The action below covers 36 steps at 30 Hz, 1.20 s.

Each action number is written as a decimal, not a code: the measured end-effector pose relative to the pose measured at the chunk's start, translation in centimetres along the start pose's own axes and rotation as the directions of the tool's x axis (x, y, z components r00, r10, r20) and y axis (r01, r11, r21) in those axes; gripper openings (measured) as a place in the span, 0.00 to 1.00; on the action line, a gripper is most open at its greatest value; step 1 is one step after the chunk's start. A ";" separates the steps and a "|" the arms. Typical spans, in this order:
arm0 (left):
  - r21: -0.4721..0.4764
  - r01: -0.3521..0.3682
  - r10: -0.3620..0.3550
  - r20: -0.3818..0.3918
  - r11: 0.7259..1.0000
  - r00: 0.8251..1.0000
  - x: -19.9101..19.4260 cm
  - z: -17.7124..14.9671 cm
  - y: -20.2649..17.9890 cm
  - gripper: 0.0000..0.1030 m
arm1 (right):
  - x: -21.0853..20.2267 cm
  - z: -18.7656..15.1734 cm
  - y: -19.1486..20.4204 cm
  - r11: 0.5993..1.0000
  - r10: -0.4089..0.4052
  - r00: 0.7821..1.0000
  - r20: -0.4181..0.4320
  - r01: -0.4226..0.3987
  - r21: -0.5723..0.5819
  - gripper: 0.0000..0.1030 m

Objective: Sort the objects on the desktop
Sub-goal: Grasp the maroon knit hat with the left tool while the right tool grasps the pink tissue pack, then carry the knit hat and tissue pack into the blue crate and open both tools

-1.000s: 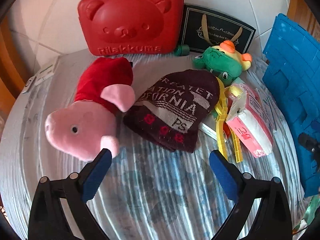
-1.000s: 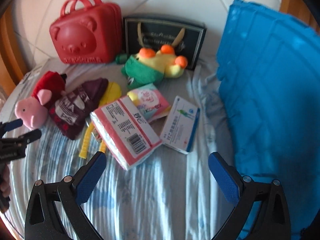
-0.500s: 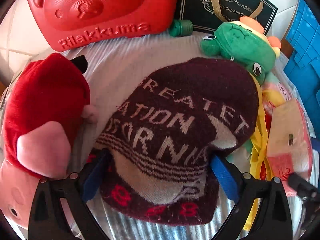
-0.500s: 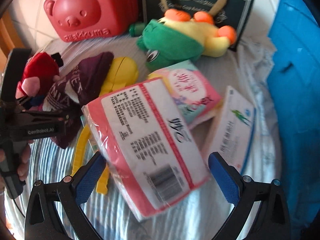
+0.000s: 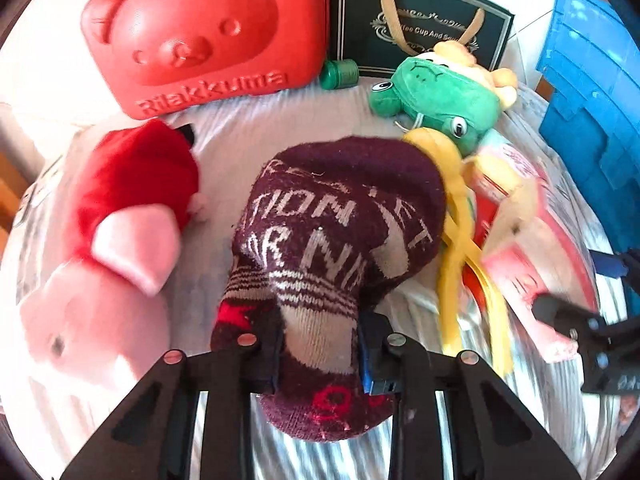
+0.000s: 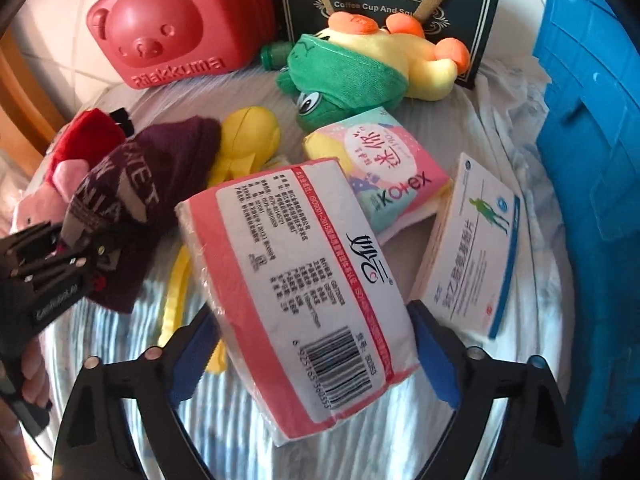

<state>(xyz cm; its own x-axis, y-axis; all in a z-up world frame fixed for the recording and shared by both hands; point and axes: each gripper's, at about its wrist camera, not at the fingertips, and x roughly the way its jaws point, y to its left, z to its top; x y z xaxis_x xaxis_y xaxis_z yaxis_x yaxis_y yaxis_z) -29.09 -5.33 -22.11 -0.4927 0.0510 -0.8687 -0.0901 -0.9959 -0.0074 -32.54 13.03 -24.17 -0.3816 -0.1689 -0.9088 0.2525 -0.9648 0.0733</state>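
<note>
Desktop objects lie crowded on a striped cloth (image 6: pixel 400 432) over the counter. Nearest the left gripper (image 5: pixel 320 344) is a maroon knit hat (image 5: pixel 340 220) with white lettering; its brim is bunched between the 2 fingers, which have just been closing and now pinch the fabric tightly, narrowed most of the way. To the hat's left in the left wrist view lies a pink pig plush (image 5: pixel 100 280) in a red dress, just beside it. On the hat's other side a yellow strappy item (image 5: pixel 456 240) touches its edge.

The right gripper (image 6: pixel 316 356) straddles a pink tissue pack (image 6: pixel 296 280) with a barcode; its fingers have just been closing and stand wide, both blue pads lying against the pack's 2 sides. Behind the pack sits a pastel Kotex packet (image 6: pixel 384 172), and beside it a white and blue box (image 6: pixel 472 248) leans tilted. Farther back a green and yellow plush (image 6: pixel 360 68) lies on its side, near a small green bottle (image 5: pixel 340 74). A red bear-faced case (image 5: pixel 200 36) and a dark gift bag (image 5: pixel 420 20) stand upright at the rear. A blue crate (image 6: pixel 592 120) rises along the right edge.
</note>
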 end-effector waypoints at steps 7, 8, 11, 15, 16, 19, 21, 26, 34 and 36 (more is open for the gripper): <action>-0.046 0.023 -0.022 0.026 0.999 0.999 -5.8 -3.7 0.0 0.25 | -4.4 -2.2 0.9 0.999 -0.002 0.998 0.065 0.005 -0.033 0.85; -0.048 0.021 -0.019 0.034 0.999 0.999 -6.5 -4.0 -0.1 0.25 | -5.1 -2.3 1.1 0.999 0.000 0.997 0.076 0.002 -0.034 0.85; -0.045 0.010 -0.007 0.069 0.999 0.998 -9.2 -5.0 -0.3 0.25 | -7.7 -3.1 1.6 0.999 0.004 0.993 0.122 0.001 -0.039 0.85; -0.053 -0.006 0.013 0.127 0.999 0.992 -12.7 -6.0 -0.6 0.25 | -11.6 -4.1 2.2 0.999 -0.005 0.980 0.197 0.014 -0.048 0.86; -0.060 -0.003 0.012 0.141 0.998 0.990 -13.6 -6.2 -0.7 0.25 | -12.4 -4.3 2.2 0.999 -0.010 0.977 0.215 0.021 -0.050 0.86; -0.068 -0.011 0.024 0.193 0.998 0.981 -16.3 -6.9 -1.1 0.25 | -16.0 -5.3 2.6 0.997 -0.024 0.957 0.288 0.042 -0.057 0.86; -0.066 -0.019 0.033 0.230 0.998 0.973 -18.1 -7.3 -1.5 0.25 | -18.7 -6.1 2.8 0.997 -0.029 0.938 0.346 0.053 -0.060 0.86; -0.065 0.012 0.008 0.304 0.998 0.953 -22.8 -7.9 -2.9 0.25 | -24.9 -8.0 2.3 0.997 -0.041 0.882 0.470 0.067 -0.039 0.86; -0.001 0.049 -0.045 0.390 0.999 0.920 -27.9 -6.0 -7.9 0.25 | -35.0 -10.1 -1.9 0.997 -0.073 0.788 0.612 0.077 0.020 0.86; 0.023 0.067 -0.070 0.408 0.997 0.910 -28.7 -5.1 -9.8 0.25 | -37.2 -10.5 -3.8 0.995 -0.099 0.763 0.639 0.085 0.052 0.86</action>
<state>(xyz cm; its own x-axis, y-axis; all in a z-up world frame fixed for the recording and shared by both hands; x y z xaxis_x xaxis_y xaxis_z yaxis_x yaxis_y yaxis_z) -9.69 2.56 0.39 -0.7953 0.1470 -0.5881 -0.1428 -0.9883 -0.0540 -9.94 25.16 5.05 -0.8840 -0.1621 -0.4385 0.1723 -0.9849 0.0167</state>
